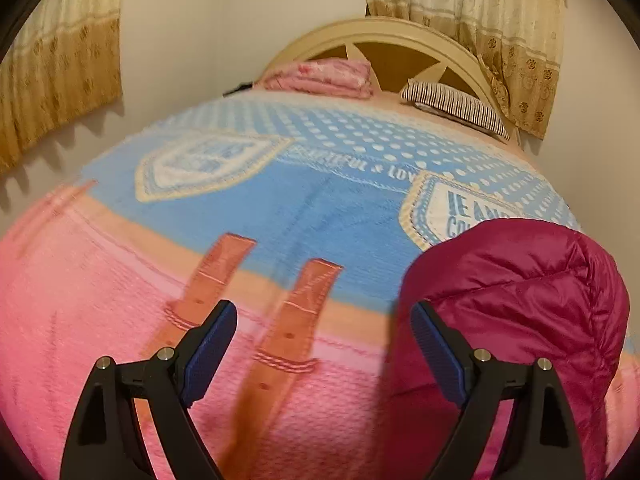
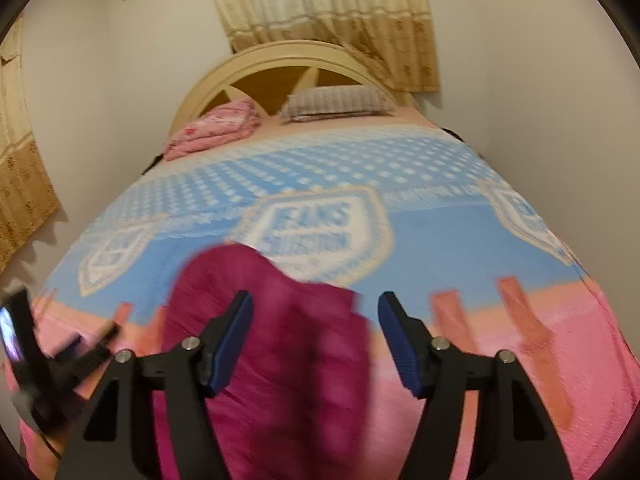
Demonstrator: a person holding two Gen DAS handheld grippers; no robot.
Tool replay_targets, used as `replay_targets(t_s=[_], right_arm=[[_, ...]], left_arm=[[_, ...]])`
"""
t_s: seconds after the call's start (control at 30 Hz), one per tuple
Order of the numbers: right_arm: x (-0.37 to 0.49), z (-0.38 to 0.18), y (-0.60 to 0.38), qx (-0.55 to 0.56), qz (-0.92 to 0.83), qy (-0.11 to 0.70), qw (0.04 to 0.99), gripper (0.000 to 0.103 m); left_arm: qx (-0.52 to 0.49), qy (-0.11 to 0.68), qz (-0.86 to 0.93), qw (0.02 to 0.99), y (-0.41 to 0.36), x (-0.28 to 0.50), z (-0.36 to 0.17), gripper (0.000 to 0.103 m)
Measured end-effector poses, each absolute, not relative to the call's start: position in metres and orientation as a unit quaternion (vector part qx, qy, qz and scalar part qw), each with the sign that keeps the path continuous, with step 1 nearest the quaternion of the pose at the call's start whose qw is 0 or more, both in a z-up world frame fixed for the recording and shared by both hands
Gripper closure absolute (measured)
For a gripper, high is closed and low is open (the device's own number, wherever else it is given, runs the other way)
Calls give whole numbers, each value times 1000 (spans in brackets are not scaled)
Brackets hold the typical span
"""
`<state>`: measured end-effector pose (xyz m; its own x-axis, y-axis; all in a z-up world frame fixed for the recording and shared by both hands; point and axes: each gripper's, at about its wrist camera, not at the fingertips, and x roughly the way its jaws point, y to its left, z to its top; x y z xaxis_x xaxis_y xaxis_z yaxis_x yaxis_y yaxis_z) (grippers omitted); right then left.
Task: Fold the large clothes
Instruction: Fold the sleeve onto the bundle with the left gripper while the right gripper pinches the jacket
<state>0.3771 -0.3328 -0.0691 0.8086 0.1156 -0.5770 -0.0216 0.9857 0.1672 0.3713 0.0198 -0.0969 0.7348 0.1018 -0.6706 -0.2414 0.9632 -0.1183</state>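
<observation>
A magenta quilted puffer jacket [image 1: 520, 304] lies bundled on the pink and blue bedspread [image 1: 280, 208] near the foot of the bed. In the left wrist view my left gripper [image 1: 324, 320] is open over bare bedspread, and the jacket bulges just behind its right finger [image 1: 436, 340]. In the right wrist view the jacket [image 2: 296, 344] is blurred and lies beneath and between the spread blue pads of my right gripper [image 2: 316, 308], which do not press on it. The other gripper shows as a dark blur at the left edge [image 2: 36, 360].
At the head of the bed a folded pink blanket [image 1: 320, 76] and a striped pillow [image 1: 456, 106] rest against the cream arched headboard [image 1: 384, 34]. Beige curtains [image 1: 516, 36] hang behind and to the left. White walls close in on both sides of the bed.
</observation>
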Motion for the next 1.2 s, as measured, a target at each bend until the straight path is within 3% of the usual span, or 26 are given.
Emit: replay_targets(t_s=[0.27,0.53,1.2], right_arm=[[414,-127,-298,84,16,346,934,42],[404,-180,-347,102,-22,372,922,42],[409,-218,-362,119,-35,365,923,36]], left_arm=[[-131,370,55,918,5,395,-110,14],[-24,387,26,921,-63,409,-129,14],[-17,405,51,913,-78,421,-166,3]])
